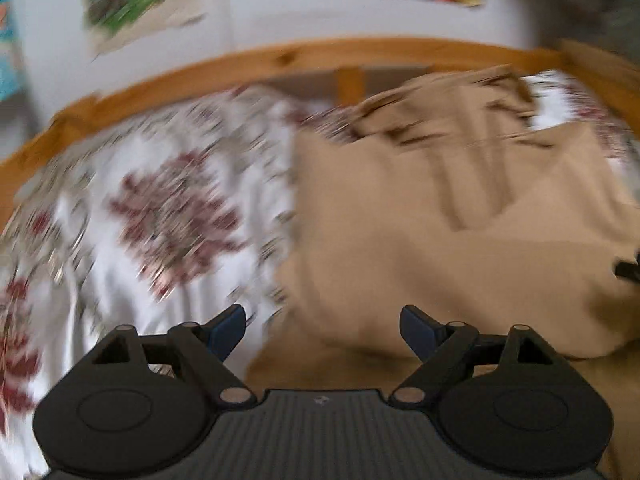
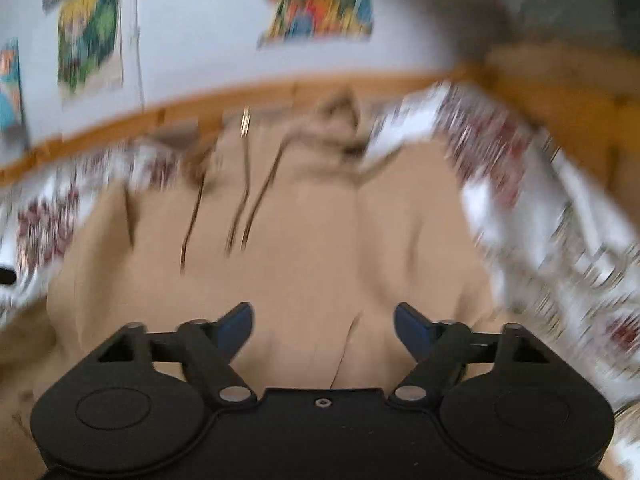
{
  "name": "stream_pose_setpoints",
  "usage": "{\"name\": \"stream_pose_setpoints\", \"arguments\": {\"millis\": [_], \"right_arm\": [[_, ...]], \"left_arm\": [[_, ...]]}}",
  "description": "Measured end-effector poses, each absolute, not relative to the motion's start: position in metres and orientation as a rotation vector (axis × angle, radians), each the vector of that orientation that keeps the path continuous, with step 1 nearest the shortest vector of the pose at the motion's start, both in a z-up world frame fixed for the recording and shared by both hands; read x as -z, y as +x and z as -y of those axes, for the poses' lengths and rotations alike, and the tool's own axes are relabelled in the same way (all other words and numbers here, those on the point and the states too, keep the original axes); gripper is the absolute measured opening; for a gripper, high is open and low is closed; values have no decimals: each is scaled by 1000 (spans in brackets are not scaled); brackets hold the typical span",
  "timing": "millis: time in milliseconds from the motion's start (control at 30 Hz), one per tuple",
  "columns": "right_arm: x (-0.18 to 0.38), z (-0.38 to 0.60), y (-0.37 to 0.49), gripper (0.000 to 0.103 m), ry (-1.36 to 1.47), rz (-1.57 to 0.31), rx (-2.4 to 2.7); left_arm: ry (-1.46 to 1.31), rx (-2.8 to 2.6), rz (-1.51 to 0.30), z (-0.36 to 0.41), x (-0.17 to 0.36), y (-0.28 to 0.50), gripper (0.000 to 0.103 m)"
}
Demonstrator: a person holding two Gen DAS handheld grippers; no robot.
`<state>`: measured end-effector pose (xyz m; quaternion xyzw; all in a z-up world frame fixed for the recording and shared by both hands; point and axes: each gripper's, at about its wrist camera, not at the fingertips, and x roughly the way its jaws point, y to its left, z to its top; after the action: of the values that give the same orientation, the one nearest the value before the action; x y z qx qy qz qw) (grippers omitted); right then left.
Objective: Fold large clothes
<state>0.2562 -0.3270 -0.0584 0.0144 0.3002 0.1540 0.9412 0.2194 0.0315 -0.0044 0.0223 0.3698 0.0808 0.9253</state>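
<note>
A large tan hooded garment (image 1: 440, 216) lies spread on a bed with a white and red floral cover (image 1: 168, 208). Both views are motion-blurred. My left gripper (image 1: 322, 330) is open and empty, low over the garment's left edge where it meets the cover. In the right wrist view the same garment (image 2: 304, 240) fills the middle, its hood and drawstrings (image 2: 256, 196) toward the far side. My right gripper (image 2: 324, 328) is open and empty just above the garment's body. A dark tip at the right edge of the left wrist view (image 1: 628, 270) looks like the other gripper.
A wooden bed frame rail (image 1: 304, 56) runs along the far side, with a post at the right (image 2: 560, 92). Behind it is a white wall with colourful posters (image 2: 316, 4). The floral cover (image 2: 560, 216) shows on both sides of the garment.
</note>
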Motion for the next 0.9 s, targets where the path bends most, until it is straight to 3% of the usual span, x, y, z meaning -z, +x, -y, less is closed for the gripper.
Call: {"name": "stream_pose_setpoints", "arguments": {"millis": [133,167,233,333,600,667,800,900], "right_arm": [[80,319,271,60,64,-704,-315],[80,316,270,43,51,-692,-312],[77,310,266,18,3,-680,-299],[64,311,255,3,-49,-642,-279],[39,328,224,4,-133,-611,-61],[50,323,222,17,-174,-637,-44],[49,310,213,30,-234,-510,-86],[56,296,207,47,-312,-459,-142]], "left_arm": [[0,-242,-817,-55,20,217,90],[-5,-248,-825,-58,21,217,90],[-3,-256,-830,-60,20,214,91],[9,-255,-819,-61,14,212,91],[-4,-265,-775,-60,2,213,93],[-17,-273,-770,-60,3,216,93],[-55,-286,-736,-59,6,237,95],[-66,-313,-716,-58,16,265,97]]}}
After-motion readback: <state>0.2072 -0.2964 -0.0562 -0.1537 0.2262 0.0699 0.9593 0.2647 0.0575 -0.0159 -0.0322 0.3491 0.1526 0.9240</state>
